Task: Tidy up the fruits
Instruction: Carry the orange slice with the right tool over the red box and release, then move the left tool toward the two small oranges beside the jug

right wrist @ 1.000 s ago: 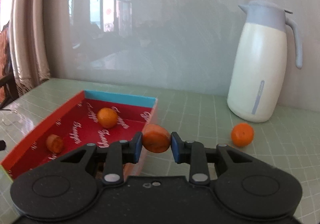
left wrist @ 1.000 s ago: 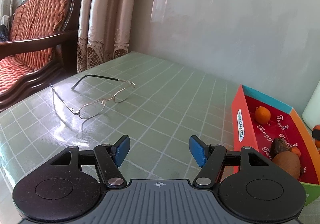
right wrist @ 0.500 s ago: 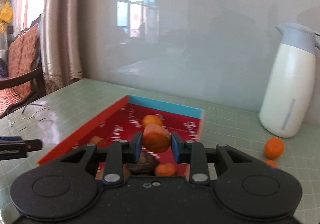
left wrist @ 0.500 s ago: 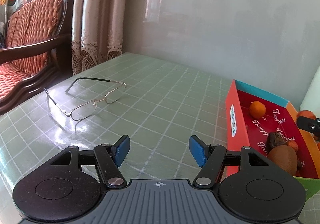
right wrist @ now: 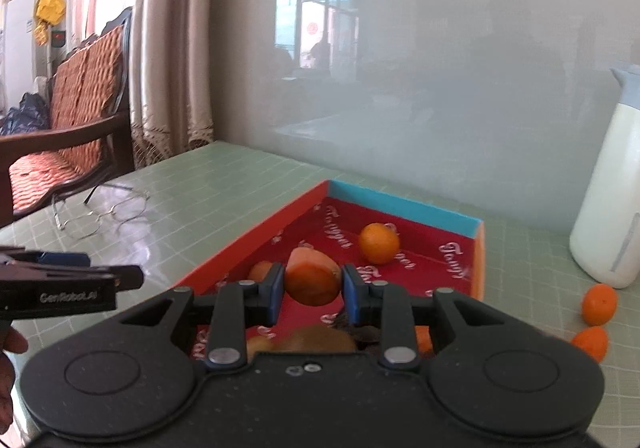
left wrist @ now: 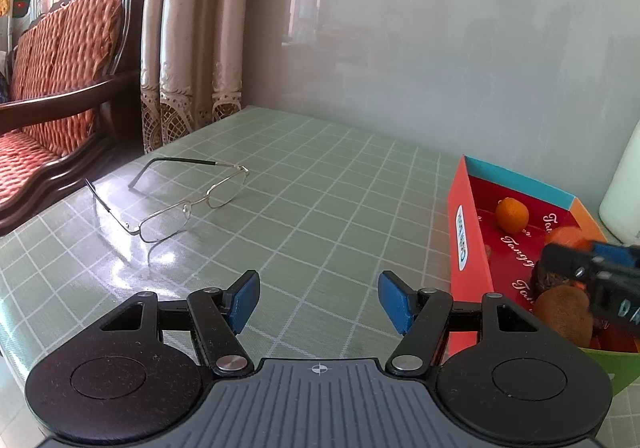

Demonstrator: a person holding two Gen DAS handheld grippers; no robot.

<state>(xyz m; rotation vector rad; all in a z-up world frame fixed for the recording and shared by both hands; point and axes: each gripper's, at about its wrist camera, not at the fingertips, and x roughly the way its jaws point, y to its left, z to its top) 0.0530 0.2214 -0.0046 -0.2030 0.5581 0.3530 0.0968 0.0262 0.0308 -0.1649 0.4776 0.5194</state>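
Note:
My right gripper [right wrist: 313, 285] is shut on an orange fruit [right wrist: 312, 277] and holds it over the red box [right wrist: 256, 238]. It also shows in the left wrist view [left wrist: 576, 252], above the box [left wrist: 466, 232]. In the box lie a tangerine [right wrist: 379, 243], a small orange fruit [right wrist: 262, 271], a brown kiwi [left wrist: 564, 314] and a dark fruit [left wrist: 548, 280]. Two tangerines [right wrist: 599, 303] [right wrist: 591, 342] lie on the table right of the box. My left gripper [left wrist: 319, 300] is open and empty over the table, left of the box.
A pair of glasses [left wrist: 176, 200] lies on the green checked tablecloth [left wrist: 304, 184] at the left. A white thermos jug [right wrist: 608, 204] stands right of the box. A wall runs behind the table. A wooden sofa [left wrist: 52, 88] stands beyond the left edge.
My right gripper has carried the orange fruit left, from beside the box to over its inside. My left gripper has shifted only slightly and stays open.

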